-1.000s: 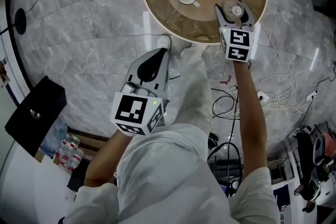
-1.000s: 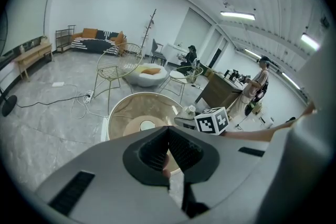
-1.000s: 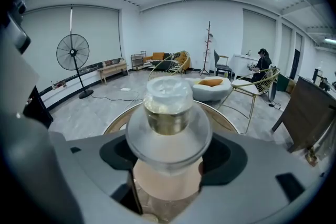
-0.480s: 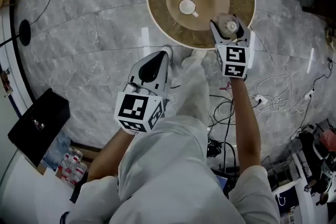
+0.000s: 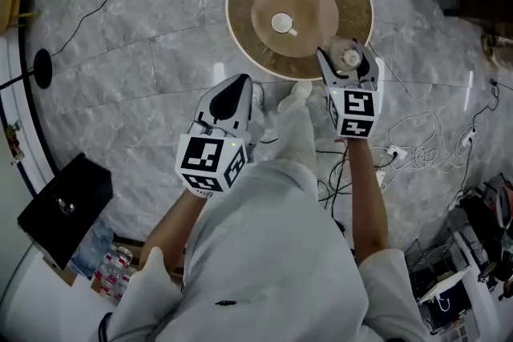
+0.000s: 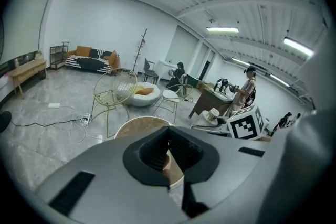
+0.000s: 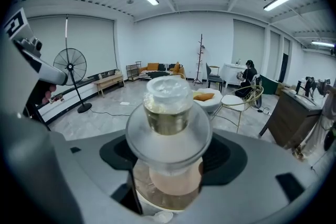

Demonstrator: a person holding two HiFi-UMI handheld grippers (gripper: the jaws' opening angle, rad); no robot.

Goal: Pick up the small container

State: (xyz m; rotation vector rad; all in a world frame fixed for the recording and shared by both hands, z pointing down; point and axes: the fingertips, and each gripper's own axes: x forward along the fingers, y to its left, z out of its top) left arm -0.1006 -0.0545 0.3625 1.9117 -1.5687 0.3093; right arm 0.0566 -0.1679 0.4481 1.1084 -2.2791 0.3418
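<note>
The small container (image 5: 350,58) is a clear glass pot with a wide flange and a lid. My right gripper (image 5: 347,53) is shut on it and holds it upright in the air over the near edge of the round wooden table (image 5: 240,20). In the right gripper view the container (image 7: 168,107) fills the space between the pads, and the table shows below it. A white cup (image 5: 281,23) stands at the table's centre. My left gripper (image 5: 235,89) hangs over the marble floor left of the person's legs, shut with nothing in it; in the left gripper view (image 6: 169,153) its dark pads meet.
Cables and a power strip (image 5: 417,148) lie on the floor to the right. A black case (image 5: 64,208) and bottles (image 5: 112,268) sit at lower left. A standing fan (image 7: 73,68) is on one side, and a wire chair (image 6: 113,89) stands beyond the table. People stand at desks far off.
The table has shrunk and slid away in the head view. The right gripper with the container has come back from over the tabletop to its near edge. The left gripper stays shut.
</note>
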